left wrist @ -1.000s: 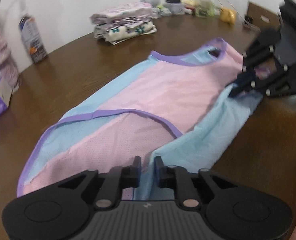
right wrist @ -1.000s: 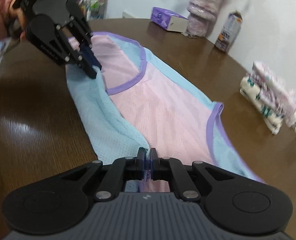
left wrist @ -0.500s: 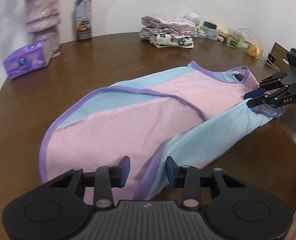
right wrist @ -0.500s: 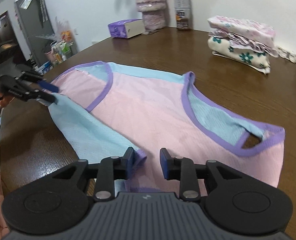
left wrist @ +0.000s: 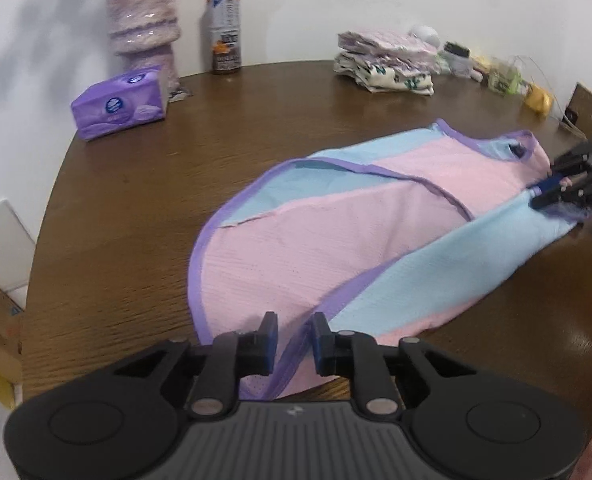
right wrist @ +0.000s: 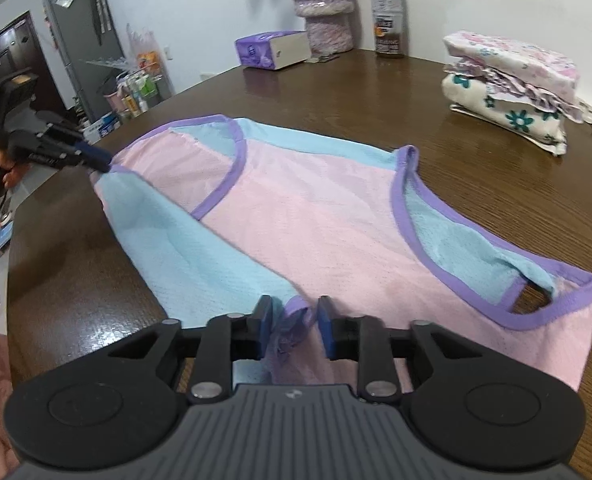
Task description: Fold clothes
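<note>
— Two grippers, one vest [left wrist: 347, 248]?
— Yes: it lies on the table [left wrist: 144, 208], one side folded in. Left gripper [left wrist: 292, 338] and right gripper [right wrist: 294, 326] gape at opposite ends, fabric loose between their jaws.

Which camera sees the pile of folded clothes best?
The right wrist view: the folded pile looks big and sharp there, so the flower prints on its layers show. The left wrist view has the same pile far off and small by the wall, slightly blurred.
</note>
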Motion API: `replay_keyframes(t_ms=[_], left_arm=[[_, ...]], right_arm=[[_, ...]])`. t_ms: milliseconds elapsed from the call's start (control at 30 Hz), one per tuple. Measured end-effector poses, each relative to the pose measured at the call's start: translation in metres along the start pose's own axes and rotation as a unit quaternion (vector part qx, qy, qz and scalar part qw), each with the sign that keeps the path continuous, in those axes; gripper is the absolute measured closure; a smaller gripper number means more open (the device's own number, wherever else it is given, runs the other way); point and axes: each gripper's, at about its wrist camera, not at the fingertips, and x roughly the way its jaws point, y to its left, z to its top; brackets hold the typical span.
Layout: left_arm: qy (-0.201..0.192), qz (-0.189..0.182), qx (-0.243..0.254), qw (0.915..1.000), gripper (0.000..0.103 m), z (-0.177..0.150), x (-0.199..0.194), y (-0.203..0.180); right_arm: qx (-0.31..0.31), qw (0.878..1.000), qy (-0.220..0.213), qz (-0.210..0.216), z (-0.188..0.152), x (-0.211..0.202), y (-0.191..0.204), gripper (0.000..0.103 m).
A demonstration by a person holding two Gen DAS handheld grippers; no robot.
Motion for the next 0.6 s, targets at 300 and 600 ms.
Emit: replay_keyframes(t_ms=[300,600], left_arm=[[0.022,0.021,0.031,0.9991,0.099,-0.005,0.008,-0.004],[-0.005,-0.007,0.043,0.9990,0.072,0.002,0.001,-0.016]], right_arm=[[0.006,1.000,-0.002,-0.003,0.005,0.000,0.000,0.094],[0.043,0.997,-0.051,-0.026,-0.004,-0.040,-0.004,0.080]])
